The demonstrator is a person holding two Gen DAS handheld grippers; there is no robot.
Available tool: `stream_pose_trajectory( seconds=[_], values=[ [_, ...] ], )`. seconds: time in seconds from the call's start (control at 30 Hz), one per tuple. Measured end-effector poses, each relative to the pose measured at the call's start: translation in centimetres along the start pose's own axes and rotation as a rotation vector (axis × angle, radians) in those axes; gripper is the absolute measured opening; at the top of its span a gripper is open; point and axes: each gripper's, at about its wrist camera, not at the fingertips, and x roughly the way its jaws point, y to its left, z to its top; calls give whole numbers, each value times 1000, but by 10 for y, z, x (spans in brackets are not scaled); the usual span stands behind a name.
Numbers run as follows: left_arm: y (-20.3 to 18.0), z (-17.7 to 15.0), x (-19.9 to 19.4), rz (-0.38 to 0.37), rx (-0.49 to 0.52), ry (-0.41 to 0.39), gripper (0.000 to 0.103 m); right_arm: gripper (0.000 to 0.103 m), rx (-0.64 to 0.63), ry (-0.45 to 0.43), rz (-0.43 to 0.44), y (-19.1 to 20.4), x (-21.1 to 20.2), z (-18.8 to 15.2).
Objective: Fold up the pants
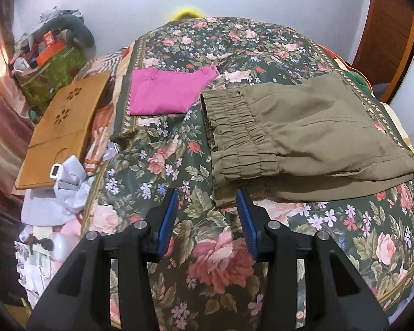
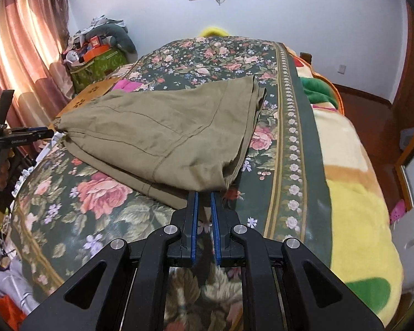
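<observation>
Folded olive pants (image 1: 303, 127) lie on the floral bedspread (image 1: 207, 262), their gathered waistband (image 1: 234, 138) on the left in the left wrist view. My left gripper (image 1: 207, 194) hovers open just before the waistband's near corner, nothing between its blue pads; the right pad (image 1: 244, 209) is close to that corner. In the right wrist view the pants (image 2: 165, 127) spread ahead. My right gripper (image 2: 204, 194) is shut, its tips at the pants' near folded edge, with no cloth visible between the pads. The left gripper (image 2: 45, 132) shows at the far left edge.
A folded pink garment (image 1: 165, 91) lies beyond the pants on the left. A wooden lap board (image 1: 66, 127) and crumpled pale cloth (image 1: 69, 182) sit at the bed's left side. A cluttered pile (image 1: 47, 55) stands by the curtain. A yellow blanket (image 2: 353, 193) covers the bed's right side.
</observation>
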Motion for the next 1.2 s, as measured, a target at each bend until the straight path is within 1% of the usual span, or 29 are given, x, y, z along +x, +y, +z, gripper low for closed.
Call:
stream_pose_trajectory(
  seconds=[0.07, 0.1, 0.13, 0.17, 0.2, 0.23, 0.27, 0.3, 0.33, 0.43, 0.5, 0.7, 0.83, 0.9, 1.0, 1.2],
  values=[
    [-3, 2, -7, -1, 5, -10, 49, 8, -12, -10, 0, 3, -9, 3],
    [-6, 3, -11, -2, 8, -21, 56, 9, -15, -15, 2, 4, -11, 4],
    [-8, 5, -16, -1, 13, -33, 63, 12, -19, -22, 5, 6, -14, 7],
    [-13, 6, -21, 4, 22, -48, 66, 14, -23, -35, 10, 8, -19, 11],
    [-18, 8, -25, 11, 34, -64, 73, 22, -26, -42, 14, 10, -20, 13],
    [-23, 10, -29, 15, 44, -76, 79, 31, -33, -51, 19, 13, -21, 16],
    [-29, 12, -32, 19, 58, -86, 83, 37, -44, -62, 24, 18, -23, 21],
    [-35, 13, -33, 21, 70, -92, 91, 48, -50, -67, 26, 21, -23, 22],
    [-39, 14, -34, 23, 81, -98, 97, 56, -59, -73, 31, 25, -22, 26],
    [-60, 15, -32, 25, 152, -102, 98, 66, -95, -81, 44, 39, -16, 32],
    [-75, 15, -25, 26, 206, -79, 98, 67, -128, -74, 56, 49, -7, 36],
    [-112, 13, -4, 56, 348, -54, 98, 68, -202, -34, 80, 70, 18, 40],
    [-132, 13, 9, 29, 426, -35, 98, 68, -224, -11, 98, 77, 32, 41],
    [-139, 15, 12, 28, 457, -41, 98, 68, -233, -2, 110, 81, 36, 42],
    [-142, 23, 12, -10, 454, -39, 98, 68, -255, 17, 114, 87, 46, 43],
    [-132, 43, 3, -85, 375, -43, 98, 68, -329, 18, 116, 103, 58, 49]
  ],
)
